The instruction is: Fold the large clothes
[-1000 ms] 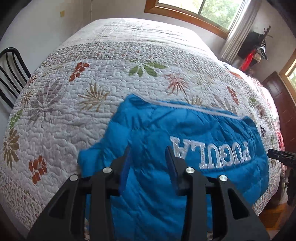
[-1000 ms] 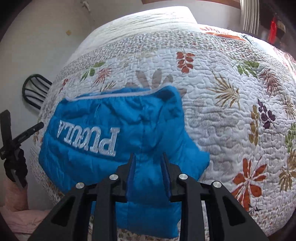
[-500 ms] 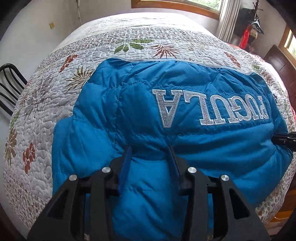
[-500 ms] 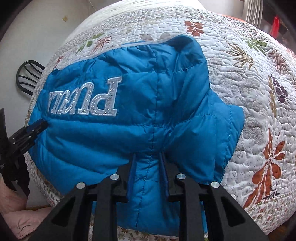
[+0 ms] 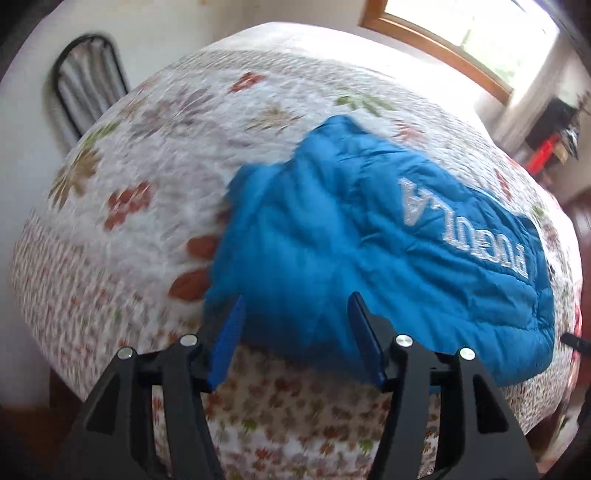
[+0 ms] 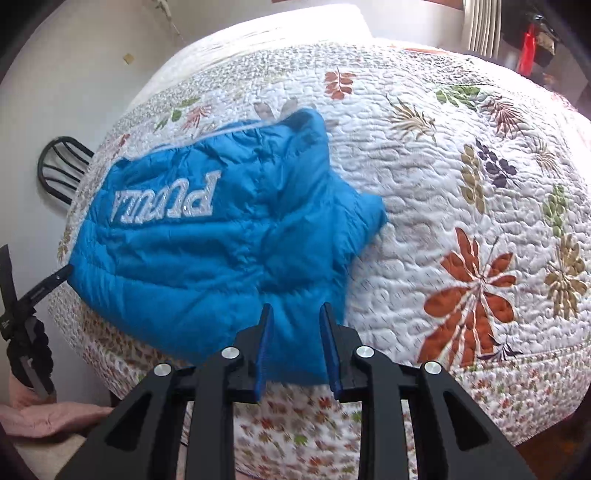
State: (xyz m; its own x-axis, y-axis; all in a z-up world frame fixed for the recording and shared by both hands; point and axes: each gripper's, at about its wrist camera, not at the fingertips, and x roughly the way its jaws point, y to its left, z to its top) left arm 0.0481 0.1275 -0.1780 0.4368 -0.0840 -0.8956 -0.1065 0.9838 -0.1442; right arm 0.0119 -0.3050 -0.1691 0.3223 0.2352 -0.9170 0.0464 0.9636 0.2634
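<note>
A blue puffer jacket [image 5: 388,251] with silver lettering lies folded near the front edge of the bed, also in the right wrist view [image 6: 221,243]. My left gripper [image 5: 295,314] is open, its jaws wide apart just in front of the jacket's near edge, holding nothing. My right gripper [image 6: 295,321] is open a little, its jaws either side of the jacket's near hem with a gap; I see no pinch. The left gripper also shows at the left edge of the right wrist view [image 6: 37,291].
The bed carries a white quilt [image 6: 461,166] with leaf prints that hangs over the front edge. A black chair [image 5: 88,85] stands at the bed's left. A window [image 5: 461,33] is behind. Pink cloth [image 6: 48,417] lies low at left.
Both grippers have let go of the jacket and pulled back toward the bed's front edge. The left jaws opened wide. The jacket now rests on the quilt.
</note>
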